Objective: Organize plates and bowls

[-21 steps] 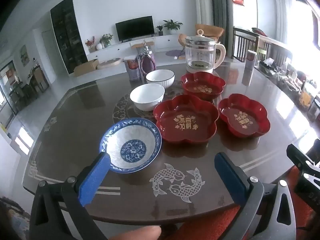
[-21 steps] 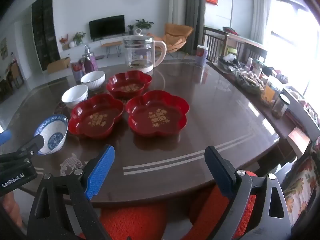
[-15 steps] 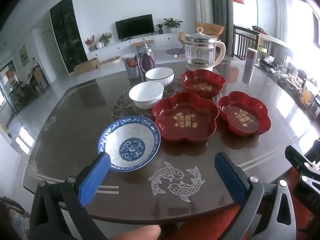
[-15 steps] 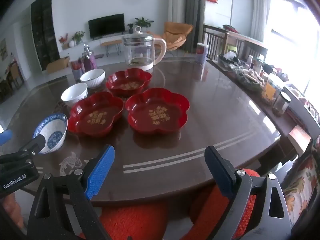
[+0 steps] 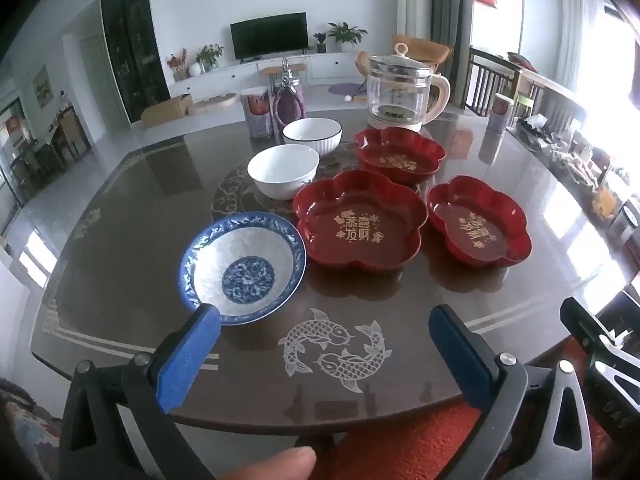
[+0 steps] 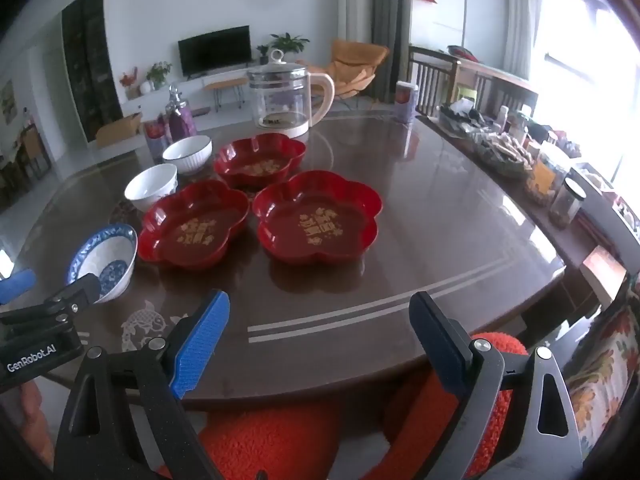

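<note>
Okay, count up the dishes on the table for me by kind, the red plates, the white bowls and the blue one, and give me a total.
Red flower-shaped plates: 3
White bowls: 2
Blue-and-white bowl: 1
Total: 6 dishes

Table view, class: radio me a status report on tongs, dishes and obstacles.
Both tongs, left and right, open, empty. Blue-patterned bowl, two white bowls, three red plates unstacked. Glass kettle behind; nothing blocking.
</note>
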A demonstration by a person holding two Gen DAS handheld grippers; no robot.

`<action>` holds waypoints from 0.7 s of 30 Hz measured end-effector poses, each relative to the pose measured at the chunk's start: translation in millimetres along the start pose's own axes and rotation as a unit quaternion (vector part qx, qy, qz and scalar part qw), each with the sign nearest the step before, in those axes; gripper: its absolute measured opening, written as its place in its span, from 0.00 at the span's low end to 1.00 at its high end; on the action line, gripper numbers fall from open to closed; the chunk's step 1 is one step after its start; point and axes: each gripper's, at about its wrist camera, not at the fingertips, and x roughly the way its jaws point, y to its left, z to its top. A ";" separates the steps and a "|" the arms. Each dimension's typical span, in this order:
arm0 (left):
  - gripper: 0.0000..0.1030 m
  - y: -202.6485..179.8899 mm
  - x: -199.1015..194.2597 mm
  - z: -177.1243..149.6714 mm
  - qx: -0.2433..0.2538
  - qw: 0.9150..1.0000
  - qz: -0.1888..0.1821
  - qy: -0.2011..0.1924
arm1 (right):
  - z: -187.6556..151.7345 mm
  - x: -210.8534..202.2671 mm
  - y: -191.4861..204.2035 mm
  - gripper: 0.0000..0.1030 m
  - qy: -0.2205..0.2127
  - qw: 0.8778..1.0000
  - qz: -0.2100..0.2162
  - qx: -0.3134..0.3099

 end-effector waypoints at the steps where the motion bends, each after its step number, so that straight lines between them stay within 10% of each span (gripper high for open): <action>1: 1.00 -0.3 -1.1 -0.2 0.000 1.000 -0.001 -0.001 | 0.5 -0.7 -0.4 0.91 0.001 1.000 0.000 0.000; 21: 1.00 -22.1 -3.3 -12.2 0.047 0.999 -0.023 0.011 | -1.7 -7.3 -9.5 0.91 0.008 1.000 -0.026 0.009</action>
